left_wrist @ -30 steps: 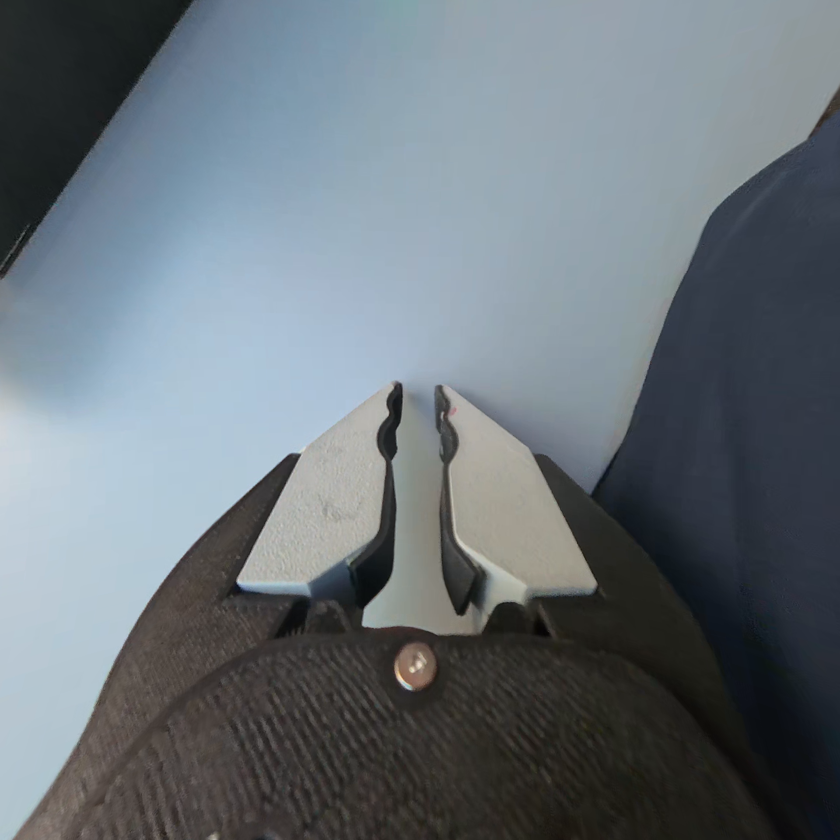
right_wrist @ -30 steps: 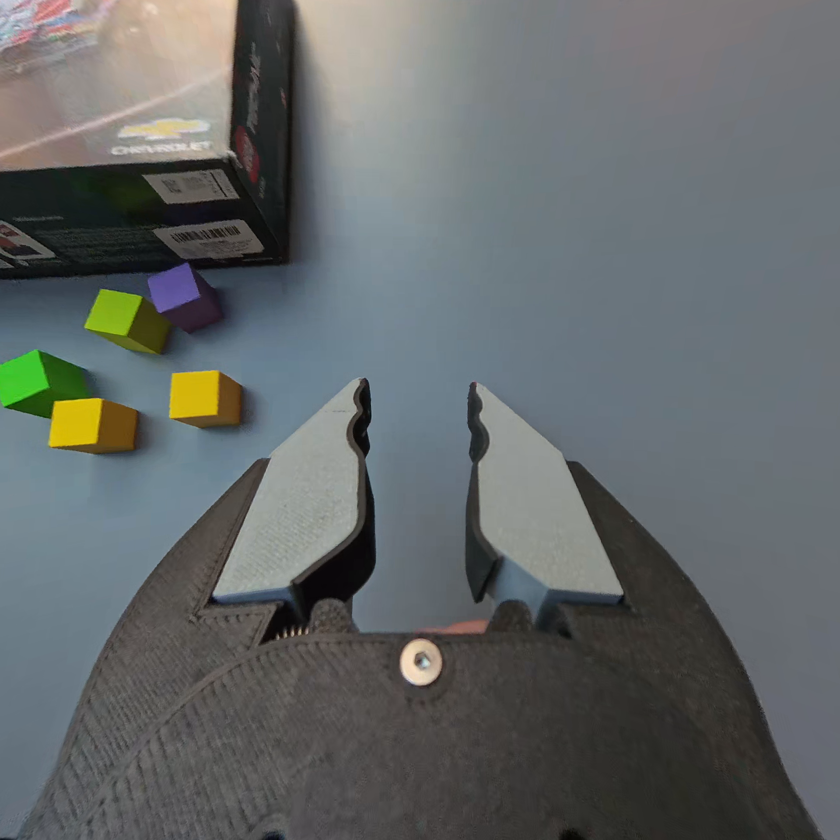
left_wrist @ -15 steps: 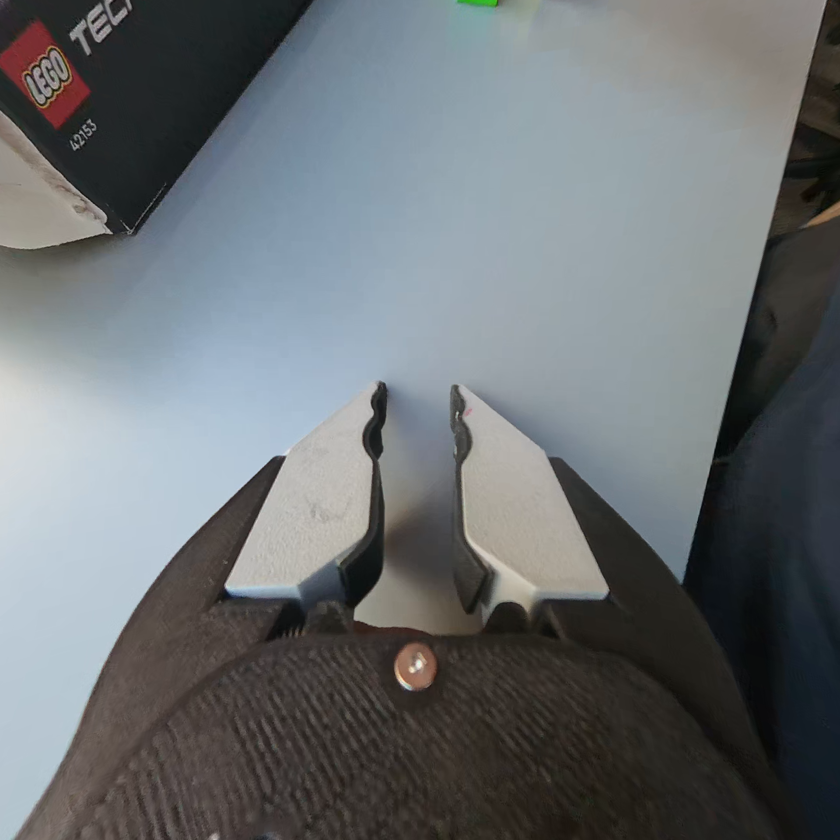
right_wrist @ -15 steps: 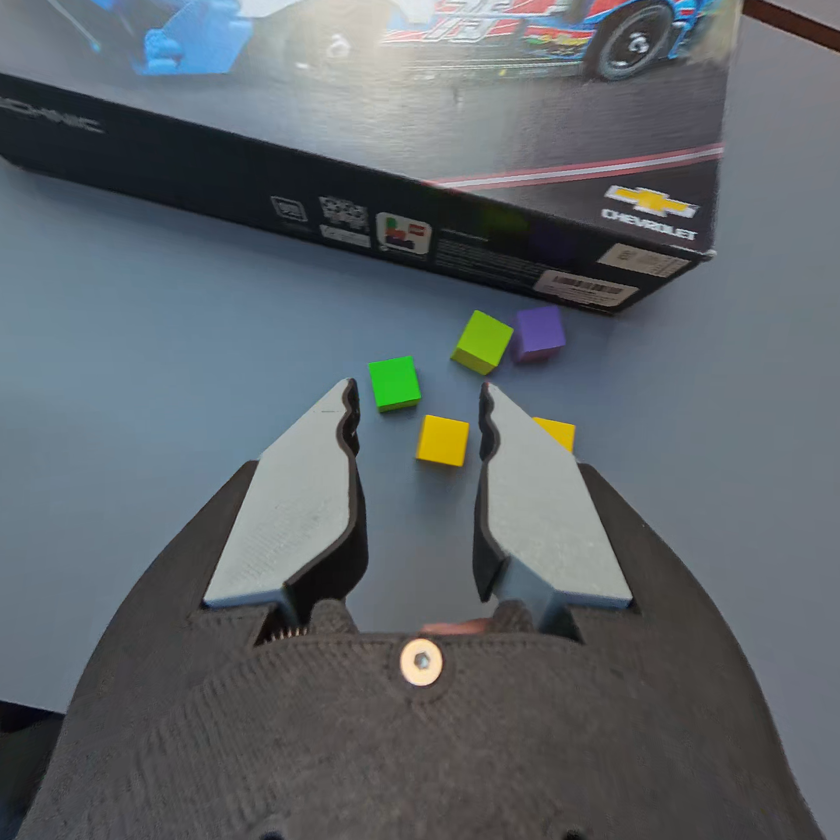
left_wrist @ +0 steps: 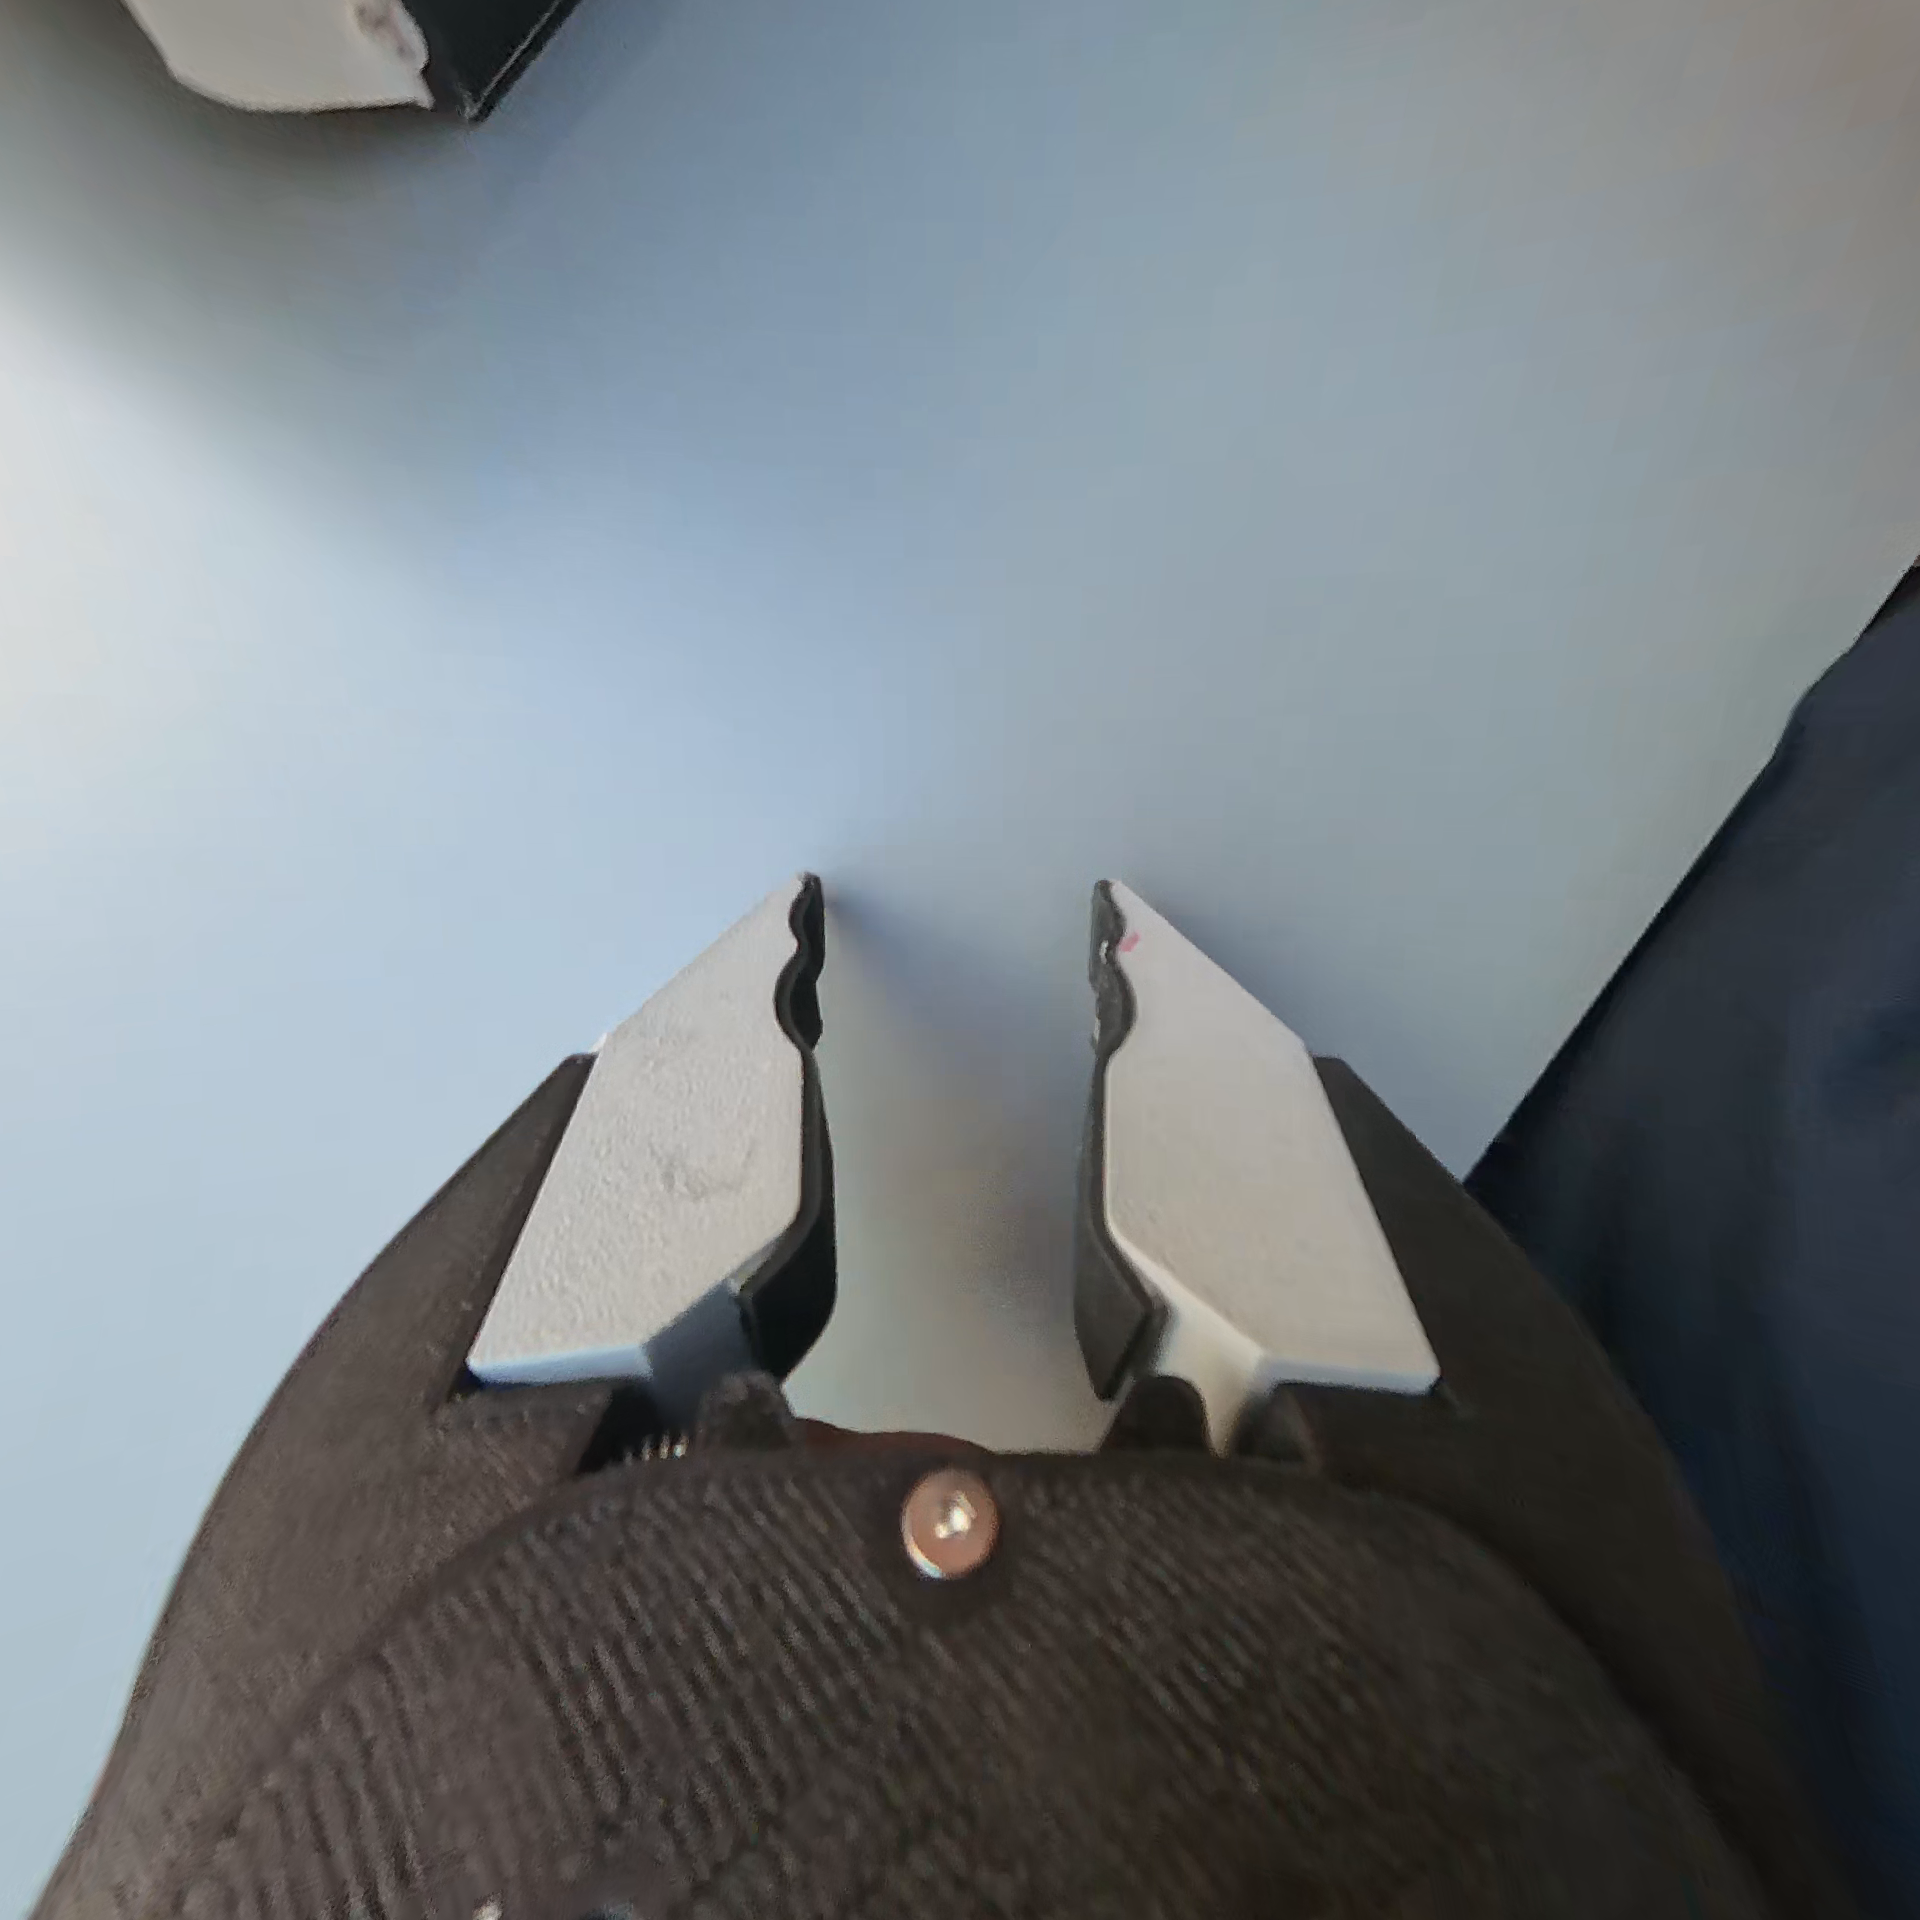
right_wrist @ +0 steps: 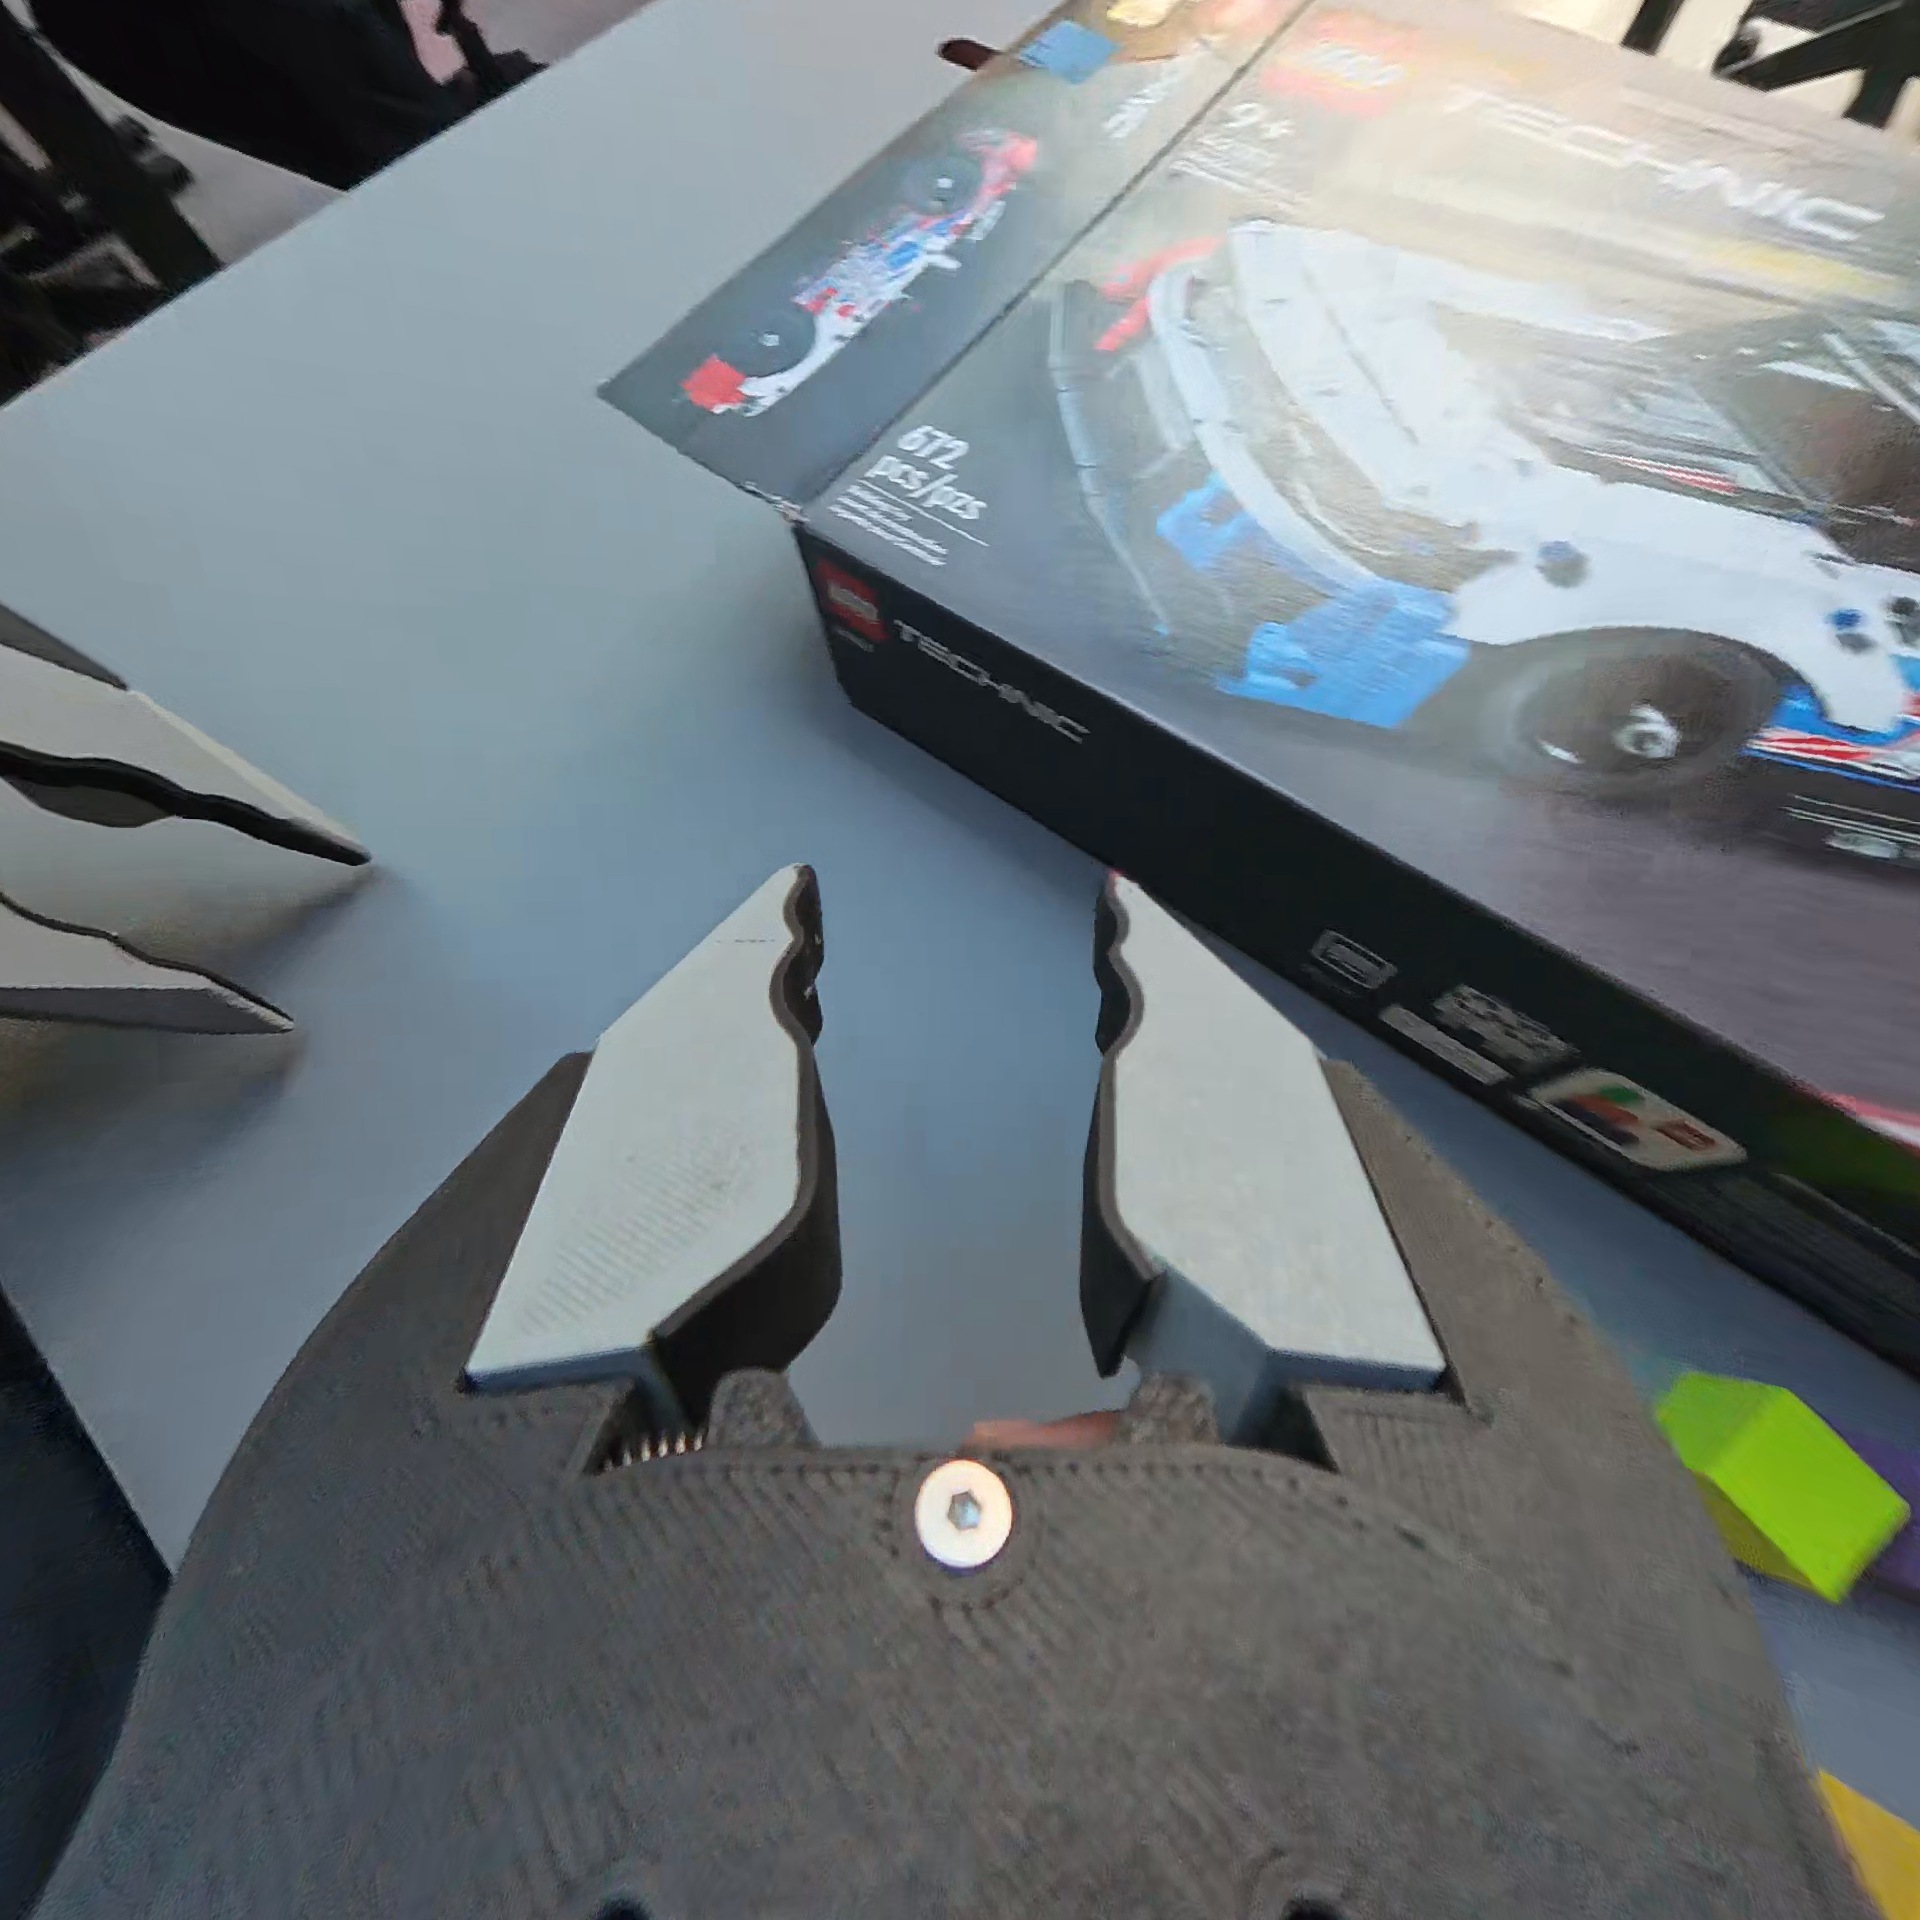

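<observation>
Two open grippers over a blue-grey table, next to a big toy car box.

The right gripper (right_wrist: 954, 914) has its jaws apart with nothing between them. The black toy car box (right_wrist: 1351, 582) lies just to its right, and its long side runs away to the left. A lime green block (right_wrist: 1782, 1475) sits near, low on the right. The left gripper (left_wrist: 956, 914) is also open and empty over the bare table (left_wrist: 935, 468), farther from the box.

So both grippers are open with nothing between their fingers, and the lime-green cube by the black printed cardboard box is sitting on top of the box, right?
Not quite: the lime-green cube sits on the grey-blue table beside the black printed cardboard box, as the right wrist view shows. Right gripper and left gripper are both open, nothing between.
</observation>
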